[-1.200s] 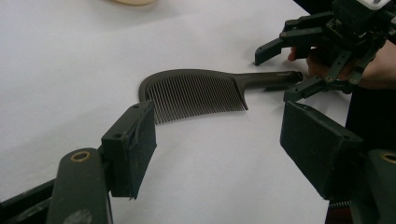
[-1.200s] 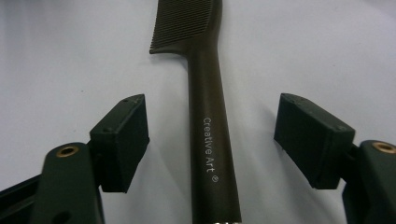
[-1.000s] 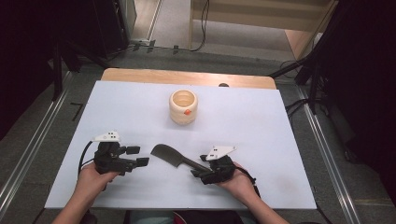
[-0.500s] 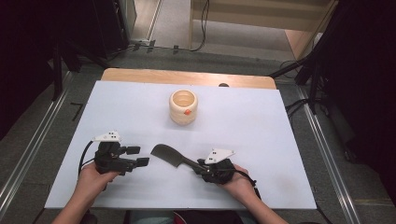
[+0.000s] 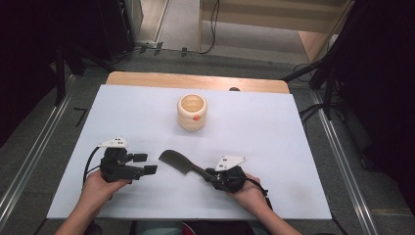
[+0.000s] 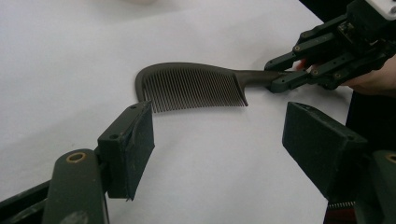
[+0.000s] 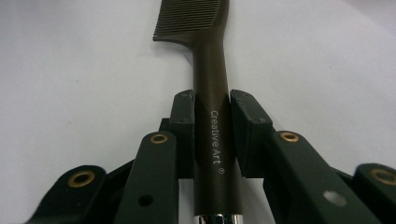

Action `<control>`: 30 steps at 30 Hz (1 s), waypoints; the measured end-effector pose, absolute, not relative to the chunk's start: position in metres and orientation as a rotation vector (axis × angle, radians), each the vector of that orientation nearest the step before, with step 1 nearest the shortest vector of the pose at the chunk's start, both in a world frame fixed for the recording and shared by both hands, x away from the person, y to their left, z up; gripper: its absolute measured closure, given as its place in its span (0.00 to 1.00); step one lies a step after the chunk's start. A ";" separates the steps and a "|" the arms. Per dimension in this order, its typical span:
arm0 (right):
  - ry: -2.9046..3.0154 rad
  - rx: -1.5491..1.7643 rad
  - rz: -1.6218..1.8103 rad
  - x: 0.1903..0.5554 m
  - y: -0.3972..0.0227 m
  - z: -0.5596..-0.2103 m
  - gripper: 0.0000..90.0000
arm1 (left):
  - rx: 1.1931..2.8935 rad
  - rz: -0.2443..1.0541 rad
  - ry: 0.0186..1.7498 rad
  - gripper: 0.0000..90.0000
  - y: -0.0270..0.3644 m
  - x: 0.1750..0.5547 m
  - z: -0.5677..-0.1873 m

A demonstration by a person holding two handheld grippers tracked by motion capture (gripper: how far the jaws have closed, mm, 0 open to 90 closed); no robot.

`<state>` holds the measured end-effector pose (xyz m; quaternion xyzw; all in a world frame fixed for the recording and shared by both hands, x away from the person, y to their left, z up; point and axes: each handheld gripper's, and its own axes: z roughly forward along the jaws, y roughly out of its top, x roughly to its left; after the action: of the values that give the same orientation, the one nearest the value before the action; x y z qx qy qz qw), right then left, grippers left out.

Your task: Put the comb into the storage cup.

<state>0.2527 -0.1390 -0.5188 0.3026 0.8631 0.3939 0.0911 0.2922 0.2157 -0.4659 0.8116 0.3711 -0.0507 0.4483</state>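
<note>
Right gripper view looks straight down the dark brown plastic comb (image 7: pixel 212 93), whose handle sits pinched between the two black pads of the right tongs (image 7: pixel 212 135); those jaws have just been closing onto it. From above, the comb (image 5: pixel 178 163) lies flat on the white desk (image 5: pixel 274 127), near the front edge, its toothed head pointing far and left. Just left of it, the left tongs (image 5: pixel 143 164) rest with jaws wide apart, gripping nothing. A cream ribbed cup (image 5: pixel 192 112) stands farther back, well apart from both.
</note>
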 end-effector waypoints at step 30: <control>2.429 1.038 1.341 0.262 -0.130 -0.484 0.78 | 1.950 -0.176 0.975 0.27 0.211 0.293 -0.462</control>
<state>0.2619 -0.1304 -0.4843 0.3489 0.8166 0.4509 0.0897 0.2928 0.2114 -0.4617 0.7920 0.3961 -0.0716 0.4591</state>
